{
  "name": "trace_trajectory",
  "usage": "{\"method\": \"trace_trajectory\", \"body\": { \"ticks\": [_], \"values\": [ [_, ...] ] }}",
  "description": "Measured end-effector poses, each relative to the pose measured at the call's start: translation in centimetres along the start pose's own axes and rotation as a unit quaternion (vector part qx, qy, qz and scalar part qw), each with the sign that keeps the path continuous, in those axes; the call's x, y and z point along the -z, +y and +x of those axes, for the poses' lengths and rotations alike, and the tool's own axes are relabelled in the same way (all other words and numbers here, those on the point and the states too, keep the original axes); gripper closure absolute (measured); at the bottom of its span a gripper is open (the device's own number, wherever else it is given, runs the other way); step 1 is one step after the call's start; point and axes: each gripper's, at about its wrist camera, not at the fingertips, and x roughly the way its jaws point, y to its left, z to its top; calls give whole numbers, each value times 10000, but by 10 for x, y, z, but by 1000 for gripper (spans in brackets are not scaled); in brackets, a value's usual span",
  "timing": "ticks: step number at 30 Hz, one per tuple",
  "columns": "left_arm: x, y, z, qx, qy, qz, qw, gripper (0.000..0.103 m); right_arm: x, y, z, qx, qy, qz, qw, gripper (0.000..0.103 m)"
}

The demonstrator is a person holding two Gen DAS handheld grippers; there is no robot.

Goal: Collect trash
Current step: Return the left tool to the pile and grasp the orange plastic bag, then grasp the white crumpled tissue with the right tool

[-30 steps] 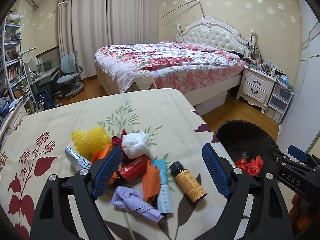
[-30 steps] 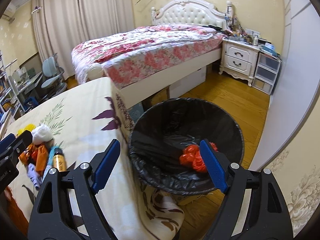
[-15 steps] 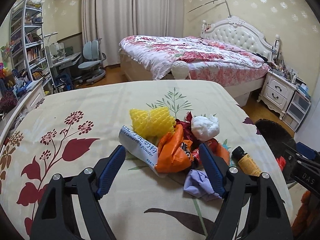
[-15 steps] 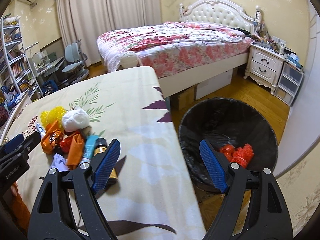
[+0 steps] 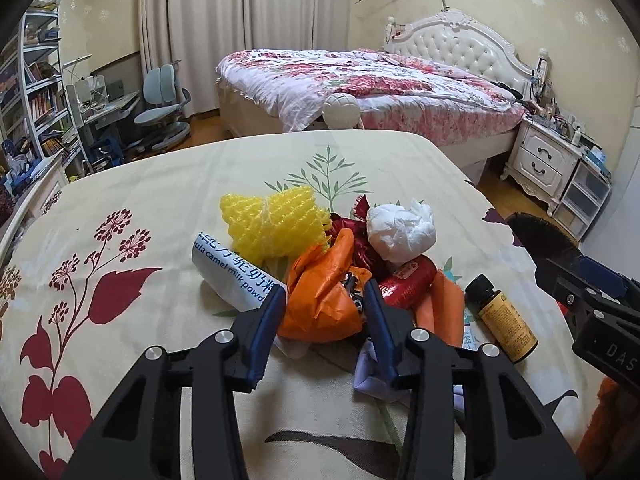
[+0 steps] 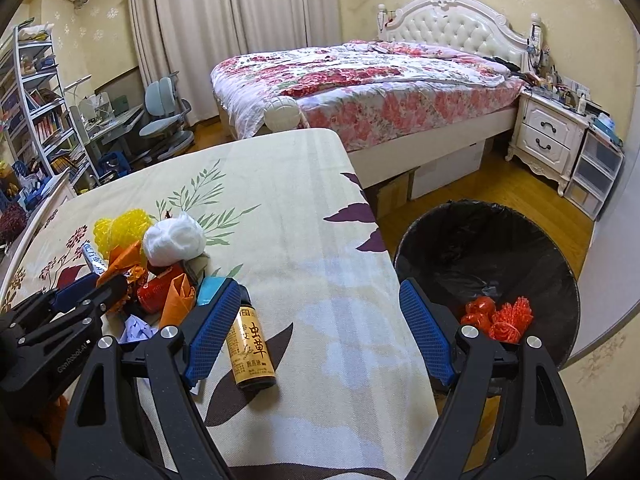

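Left gripper closing around orange wrapper.

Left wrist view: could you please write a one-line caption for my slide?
Left gripper has just been closing around an orange wrapper in a trash pile on the floral tablecloth.

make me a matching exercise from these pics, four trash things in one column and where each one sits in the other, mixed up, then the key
Things
1. crumpled orange wrapper
2. white tissue ball
3. small brown bottle
4. red foam netting

Places
A. inside the black trash bin
B. lying on its side on the tablecloth, beside the right gripper, whose fingers are wide open
C. between the fingers of the left gripper
D. on top of the pile, next to the yellow foam net

Pairs: 1-C, 2-D, 3-B, 4-A
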Motion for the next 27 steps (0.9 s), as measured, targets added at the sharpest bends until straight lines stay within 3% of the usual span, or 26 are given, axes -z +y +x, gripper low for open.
{"method": "trace_trajectory", "body": {
  "ticks": [13,27],
  "values": [
    [-2,9,-27,103,-282,-95,9995,62,-2,17,0,-129,15,-161,9998,23],
    [0,71,-38,-349,-361,-565,9971,62,-18,81,19,-525,113,-723,9959,23]
  ]
}}
